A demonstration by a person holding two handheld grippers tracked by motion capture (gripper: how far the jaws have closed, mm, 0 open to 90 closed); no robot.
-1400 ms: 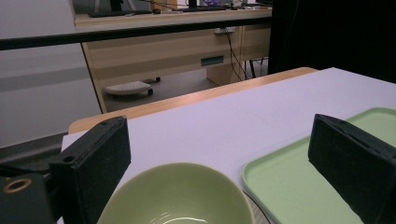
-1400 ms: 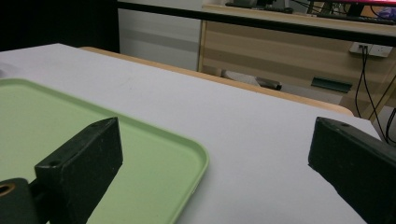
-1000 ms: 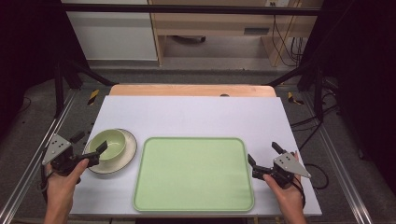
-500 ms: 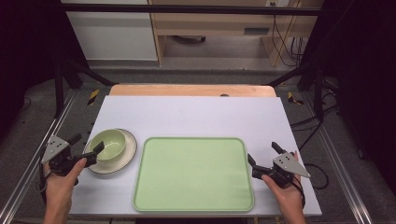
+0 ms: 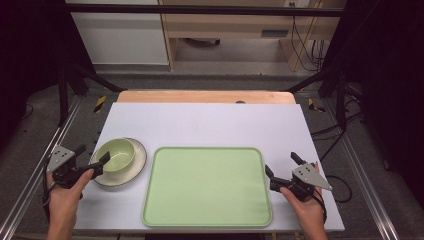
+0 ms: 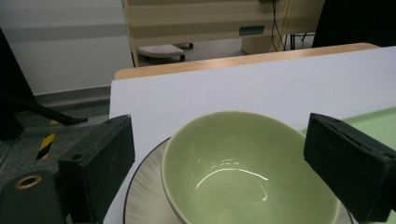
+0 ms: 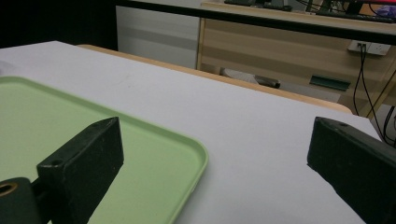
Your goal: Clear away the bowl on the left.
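Left tool (image 5: 92, 157) gapes wide around the green bowl (image 5: 115, 154), touching nothing; bowl sits on a plate (image 5: 138, 162) beside the green tray (image 5: 207, 187) on the table (image 5: 210, 122); glazed, probably slippery and fragile, so take the rim; right tool (image 5: 281, 165) wide, empty.

You have no readable text, label, brand, number or sign here: nothing legible stands on the table, the dishes, the tools or the furniture behind.
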